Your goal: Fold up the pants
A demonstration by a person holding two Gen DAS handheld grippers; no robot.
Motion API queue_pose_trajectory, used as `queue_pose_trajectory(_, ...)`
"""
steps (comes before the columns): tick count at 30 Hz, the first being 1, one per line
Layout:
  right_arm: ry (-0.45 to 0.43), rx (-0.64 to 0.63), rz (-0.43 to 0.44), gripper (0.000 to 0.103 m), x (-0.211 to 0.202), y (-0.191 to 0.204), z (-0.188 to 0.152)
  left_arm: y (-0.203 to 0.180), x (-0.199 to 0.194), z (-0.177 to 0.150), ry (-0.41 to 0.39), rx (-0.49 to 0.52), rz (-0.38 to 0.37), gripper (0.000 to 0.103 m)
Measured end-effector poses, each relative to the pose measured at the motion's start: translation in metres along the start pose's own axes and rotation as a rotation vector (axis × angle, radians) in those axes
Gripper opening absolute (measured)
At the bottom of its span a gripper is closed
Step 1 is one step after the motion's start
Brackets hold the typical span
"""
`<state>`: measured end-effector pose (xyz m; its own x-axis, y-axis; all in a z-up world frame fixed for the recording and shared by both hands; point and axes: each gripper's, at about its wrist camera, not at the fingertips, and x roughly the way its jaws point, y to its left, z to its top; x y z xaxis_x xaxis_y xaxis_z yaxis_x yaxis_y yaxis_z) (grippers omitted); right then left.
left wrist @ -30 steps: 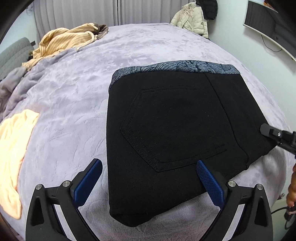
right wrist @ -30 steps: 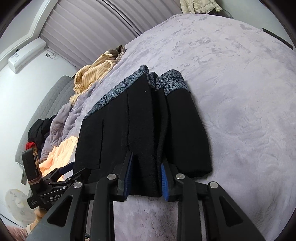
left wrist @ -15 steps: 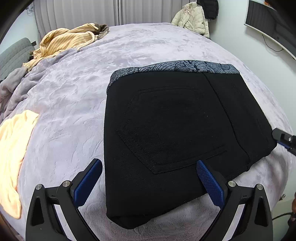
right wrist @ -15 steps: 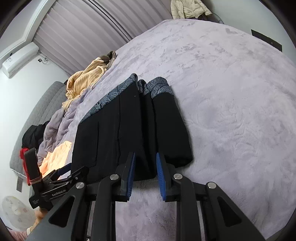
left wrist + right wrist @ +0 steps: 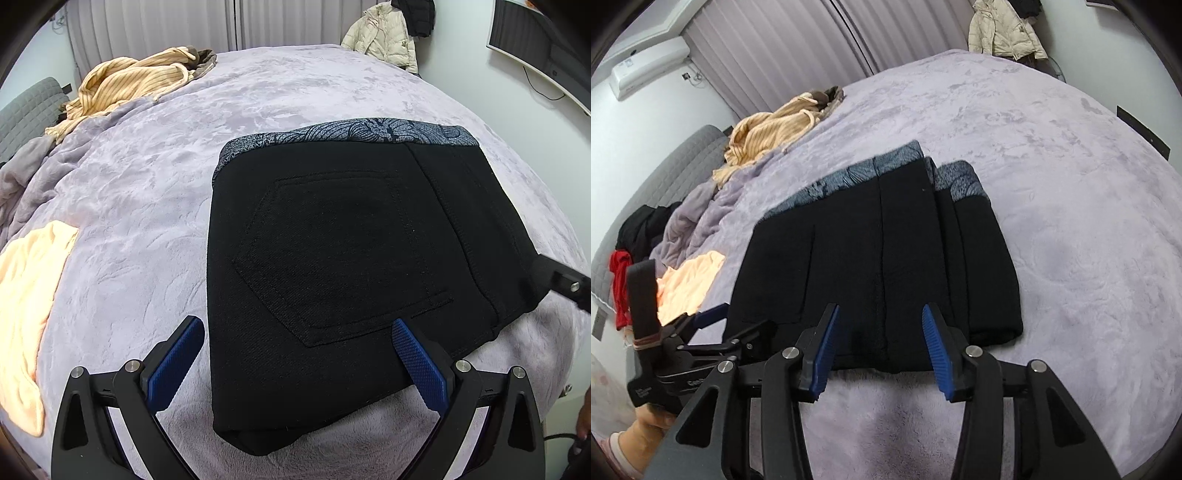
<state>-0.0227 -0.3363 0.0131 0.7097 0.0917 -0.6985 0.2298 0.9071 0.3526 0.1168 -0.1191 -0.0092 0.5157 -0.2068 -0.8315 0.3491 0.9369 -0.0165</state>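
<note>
A: What is being recorded on the bed point(image 5: 295, 92)?

B: The pants point(image 5: 332, 258) are being observed folded into a compact stack, lying flat ahead of both tongs.

A: Any change?

B: The right gripper point(image 5: 879, 350), nearly closed a second ago, is now being held spread and empty; release is being judged complete. The left gripper point(image 5: 295, 354) is being kept spread, hovering level over the near edge.
</note>
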Motion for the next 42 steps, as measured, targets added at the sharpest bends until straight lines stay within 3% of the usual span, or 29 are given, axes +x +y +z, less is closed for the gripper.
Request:
queue_pose_trajectory(13,0.010,-0.043,-0.022,0.052,0.007,0.001,-0.001,0.002,0.001,-0.001,0.003,-0.013,-0.024,0.102)
queue_pose_trajectory(29,0.023,0.014,0.033,0.053,0.000,-0.011,0.008,0.019,0.000,0.001,0.012,-0.025,-0.059,0.102)
queue_pose_trajectory(32,0.023,0.016,-0.006,0.062,-0.004,-0.018,0.012,0.021,0.000,0.001,0.012,-0.027,-0.064,0.102)
queue_pose_trajectory(42,0.048,0.067,-0.030,0.071,-0.009,-0.049,0.010,0.028,-0.001,0.002,0.019,-0.031,-0.098,0.102)
